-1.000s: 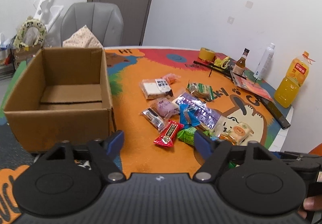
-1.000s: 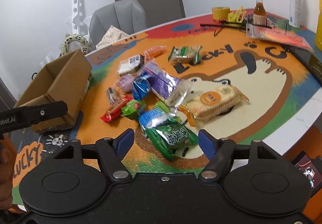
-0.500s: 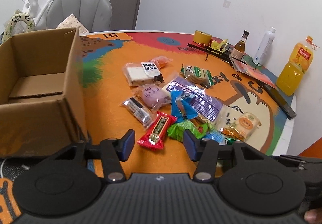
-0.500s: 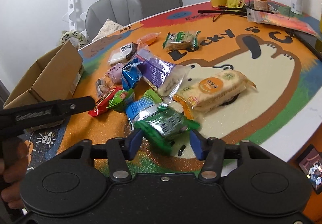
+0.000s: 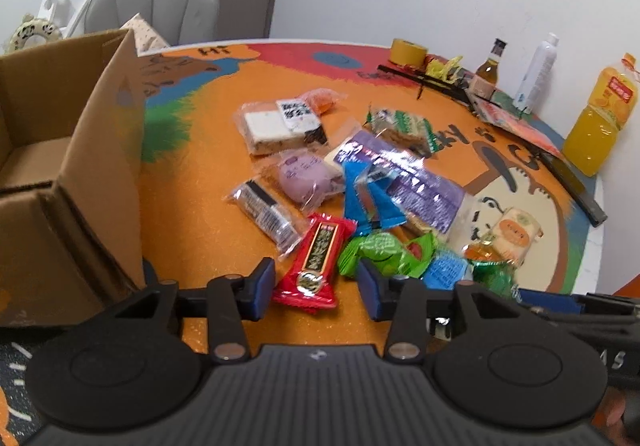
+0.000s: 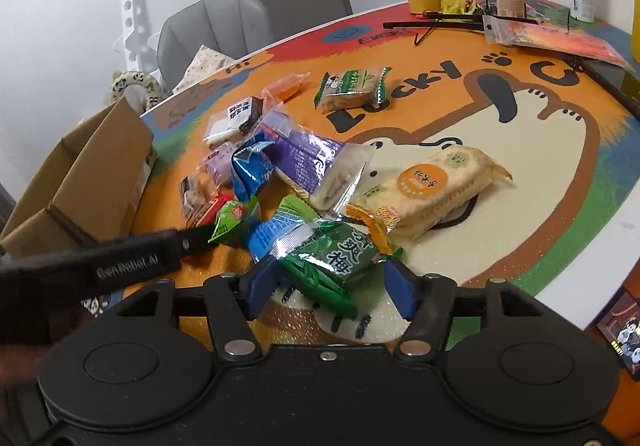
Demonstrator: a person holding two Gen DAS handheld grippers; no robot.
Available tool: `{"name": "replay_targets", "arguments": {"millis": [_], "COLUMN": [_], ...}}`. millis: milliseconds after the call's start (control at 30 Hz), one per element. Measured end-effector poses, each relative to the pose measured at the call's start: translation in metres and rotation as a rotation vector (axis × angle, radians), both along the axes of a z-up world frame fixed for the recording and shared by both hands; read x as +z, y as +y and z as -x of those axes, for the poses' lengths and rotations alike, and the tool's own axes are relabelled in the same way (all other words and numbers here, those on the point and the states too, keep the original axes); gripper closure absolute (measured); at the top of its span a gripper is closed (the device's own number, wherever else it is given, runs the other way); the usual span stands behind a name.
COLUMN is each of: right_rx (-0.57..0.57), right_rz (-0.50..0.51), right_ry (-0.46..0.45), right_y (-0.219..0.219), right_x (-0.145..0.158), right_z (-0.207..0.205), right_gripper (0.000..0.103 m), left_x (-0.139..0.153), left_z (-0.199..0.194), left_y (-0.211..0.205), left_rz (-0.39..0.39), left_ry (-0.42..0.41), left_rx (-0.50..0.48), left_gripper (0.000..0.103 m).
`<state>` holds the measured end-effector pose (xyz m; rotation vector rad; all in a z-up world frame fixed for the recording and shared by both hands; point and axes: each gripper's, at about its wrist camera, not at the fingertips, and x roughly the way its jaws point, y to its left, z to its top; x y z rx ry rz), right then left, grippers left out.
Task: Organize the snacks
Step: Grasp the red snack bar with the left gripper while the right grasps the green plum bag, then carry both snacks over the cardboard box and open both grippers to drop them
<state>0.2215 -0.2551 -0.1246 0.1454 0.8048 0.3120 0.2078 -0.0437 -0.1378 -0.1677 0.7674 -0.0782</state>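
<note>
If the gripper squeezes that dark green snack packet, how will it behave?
The dark green snack packet looks like crinkly, puffy foil, so it will probably dent and flex rather than stay stiff. Its glossy film may slip between the pads. It seems light, likely lifting easily.

Crowding the table's (image 5: 192, 205) centre: heaped snack packets (image 5: 360, 181). Walling off the left side: an open cardboard box (image 5: 80, 165). Lining the far rim: bottles (image 5: 488, 65). Leaving bare orange lane (image 5: 188, 181) between box and heap.

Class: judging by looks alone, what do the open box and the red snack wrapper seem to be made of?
Box: brown corrugated cardboard, matte; a raw cut edge and folded flaps show.
Red snack wrapper: probably thin plastic film, glossy; it glints and has crimped ends.
</note>
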Motion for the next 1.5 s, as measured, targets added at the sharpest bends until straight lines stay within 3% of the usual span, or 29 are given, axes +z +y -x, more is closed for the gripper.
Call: {"name": "replay_targets", "arguments": {"millis": [100, 200, 433, 500, 1067, 1500], "right_rx": [-0.002, -0.015, -0.015, -0.010, 0.034, 0.091], "right_rz": [0.021, 0.032, 0.004, -0.006, -0.030, -0.052], "right_ry": [-0.006, -0.022, -0.022, -0.024, -0.116, -0.179], "right_y": [0.005, 0.006, -0.002, -0.002, 0.011, 0.047], "right_x": [-0.004, -0.004, -0.004, -0.002, 0.021, 0.044], "right_z": [0.000, 0.002, 0.011, 0.013, 0.027, 0.016], "right_gripper": [0.044, 0.057, 0.062, 0.069, 0.070, 0.070], "left_x": [-0.002, -0.002, 0.000, 0.002, 0.039, 0.074], "left_z": [0.001, 0.001, 0.012, 0.017, 0.047, 0.055], "left_y": [-0.002, -0.003, -0.003, -0.001, 0.009, 0.033], "left_rz": [-0.009, -0.012, 0.010, 0.019, 0.047, 0.031], "left_ry": [-0.009, -0.013, -0.025, -0.030, -0.134, -0.207], "left_rx": [0.005, 0.000, -0.024, -0.029, -0.022, 0.015], "left_gripper": [0.066, 0.074, 0.083, 0.084, 0.086, 0.086]}}
